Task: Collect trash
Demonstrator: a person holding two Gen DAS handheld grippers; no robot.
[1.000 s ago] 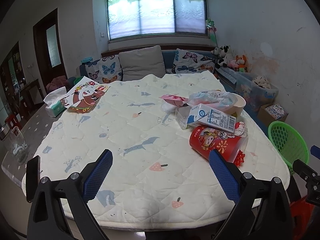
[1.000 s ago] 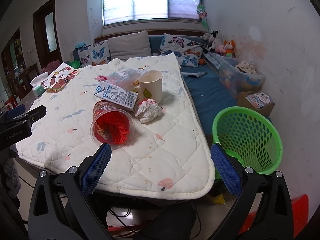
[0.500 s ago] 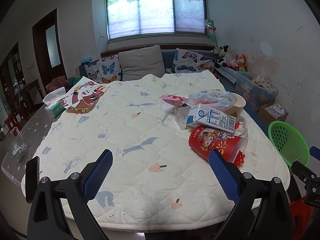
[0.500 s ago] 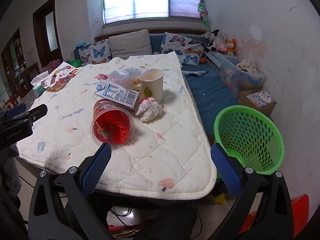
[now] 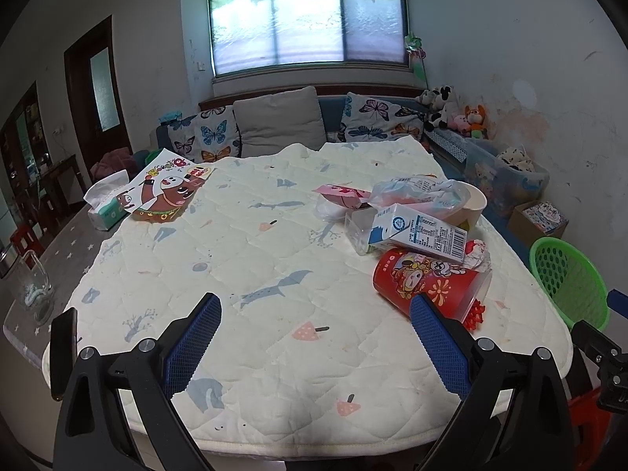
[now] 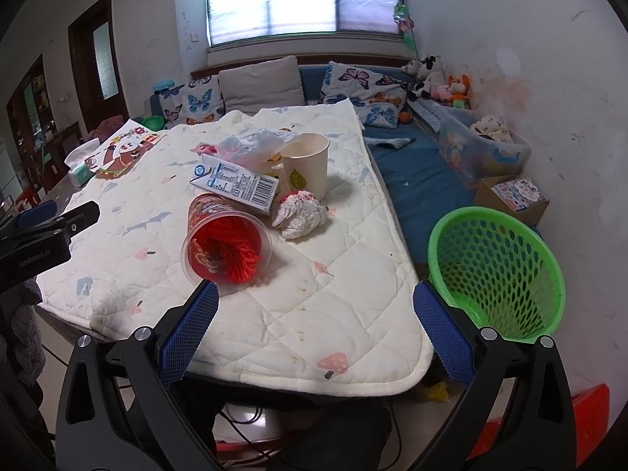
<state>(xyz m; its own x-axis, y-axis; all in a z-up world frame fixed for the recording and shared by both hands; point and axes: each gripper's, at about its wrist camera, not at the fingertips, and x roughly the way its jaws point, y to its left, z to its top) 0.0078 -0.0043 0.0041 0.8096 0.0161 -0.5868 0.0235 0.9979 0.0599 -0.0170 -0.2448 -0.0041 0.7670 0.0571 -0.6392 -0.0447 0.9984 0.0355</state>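
Trash lies on the quilted table (image 5: pixel 251 259): a red cup (image 5: pixel 428 280) on its side with red netting (image 6: pixel 235 253) inside, a milk carton (image 5: pixel 420 231), a crumpled white paper (image 6: pixel 300 214), an upright paper cup (image 6: pixel 306 165), a clear plastic bag (image 5: pixel 420 190) and a pink wrapper (image 5: pixel 341 192). A green basket (image 6: pixel 498 267) stands right of the table. My left gripper (image 5: pixel 314 349) is open and empty over the near table edge. My right gripper (image 6: pixel 314 333) is open and empty at the table's near corner, short of the red cup.
A tissue box (image 5: pixel 108 206) and a cartoon picture sheet (image 5: pixel 168 192) lie at the table's far left. A glass jug (image 5: pixel 33 286) stands left of the table. A sofa with butterfly cushions (image 5: pixel 274 125) is behind. Storage bin (image 6: pixel 482 149) and cardboard box (image 6: pixel 514 196) sit by the right wall.
Both grippers have drifted slightly; the right wrist view has shifted a little towards the table and basket. Nothing was taken hold of.
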